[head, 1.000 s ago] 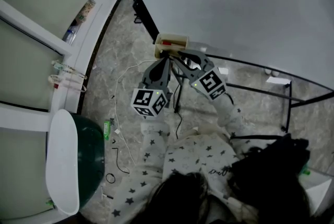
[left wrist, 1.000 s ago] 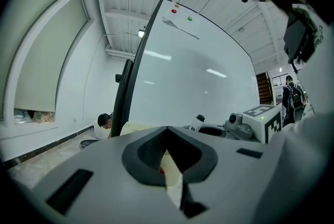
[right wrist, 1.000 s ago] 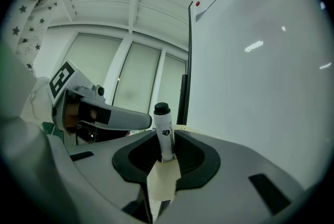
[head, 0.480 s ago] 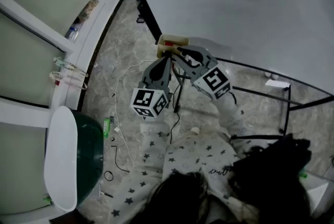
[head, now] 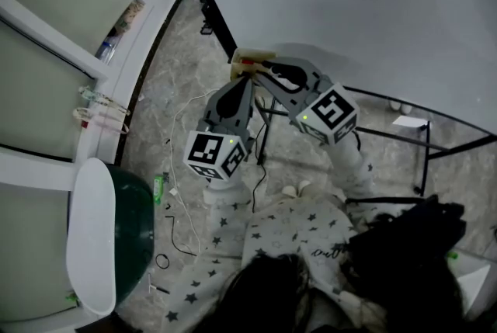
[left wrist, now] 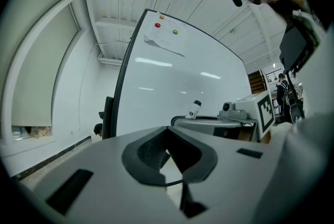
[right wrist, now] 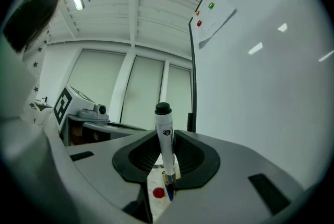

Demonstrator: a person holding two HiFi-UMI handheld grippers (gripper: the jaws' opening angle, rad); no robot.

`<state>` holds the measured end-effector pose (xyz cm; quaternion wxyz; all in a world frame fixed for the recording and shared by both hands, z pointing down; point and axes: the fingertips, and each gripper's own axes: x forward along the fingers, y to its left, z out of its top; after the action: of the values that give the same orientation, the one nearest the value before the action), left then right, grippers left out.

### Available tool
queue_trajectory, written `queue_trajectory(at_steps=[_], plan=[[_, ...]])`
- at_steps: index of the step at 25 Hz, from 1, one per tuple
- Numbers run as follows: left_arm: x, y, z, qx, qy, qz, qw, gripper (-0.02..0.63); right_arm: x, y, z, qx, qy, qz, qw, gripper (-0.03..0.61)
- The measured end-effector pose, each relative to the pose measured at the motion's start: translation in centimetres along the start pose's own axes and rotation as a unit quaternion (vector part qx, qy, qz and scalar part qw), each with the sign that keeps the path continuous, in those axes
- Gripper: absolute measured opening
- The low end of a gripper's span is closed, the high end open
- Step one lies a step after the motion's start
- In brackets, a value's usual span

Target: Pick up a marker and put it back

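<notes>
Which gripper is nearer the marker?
Right. The right gripper is shut on the marker; the left gripper sits alongside, apart from it, with nothing between its jaws.

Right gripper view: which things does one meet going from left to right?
white cube with black square markers → white marker pen with black cap, gripped in the jaws → white paper sheet on the whiteboard

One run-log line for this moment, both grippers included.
right gripper: jaws shut on marker, upright | left gripper: jaws shut, empty | marker box: at whiteboard edge, just ahead of both grippers
</notes>
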<state>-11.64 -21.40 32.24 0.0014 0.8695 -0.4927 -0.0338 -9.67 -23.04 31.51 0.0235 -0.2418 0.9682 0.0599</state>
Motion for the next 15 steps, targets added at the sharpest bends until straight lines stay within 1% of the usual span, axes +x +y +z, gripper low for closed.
queue_trajectory(at_steps=[4, 8, 15], plan=[[-0.1, -1.2, 1.4, 0.002, -0.007, -0.013, 0.9999, 0.0, -0.5, 0.1, 0.9, -0.001, -0.003, 0.009, 1.0, 0.081], [-0.2, -2.2, 2.5, 0.007, -0.02, -0.026, 0.9994, 0.0, -1.2, 0.2, 2.7, -0.005, -0.026, 0.011, 1.0, 0.081], [-0.1, -2.2, 2.6, 0.016, -0.021, -0.026, 0.9993, 0.0, -1.4, 0.4, 3.2, -0.006, -0.032, 0.017, 0.999, 0.081]])
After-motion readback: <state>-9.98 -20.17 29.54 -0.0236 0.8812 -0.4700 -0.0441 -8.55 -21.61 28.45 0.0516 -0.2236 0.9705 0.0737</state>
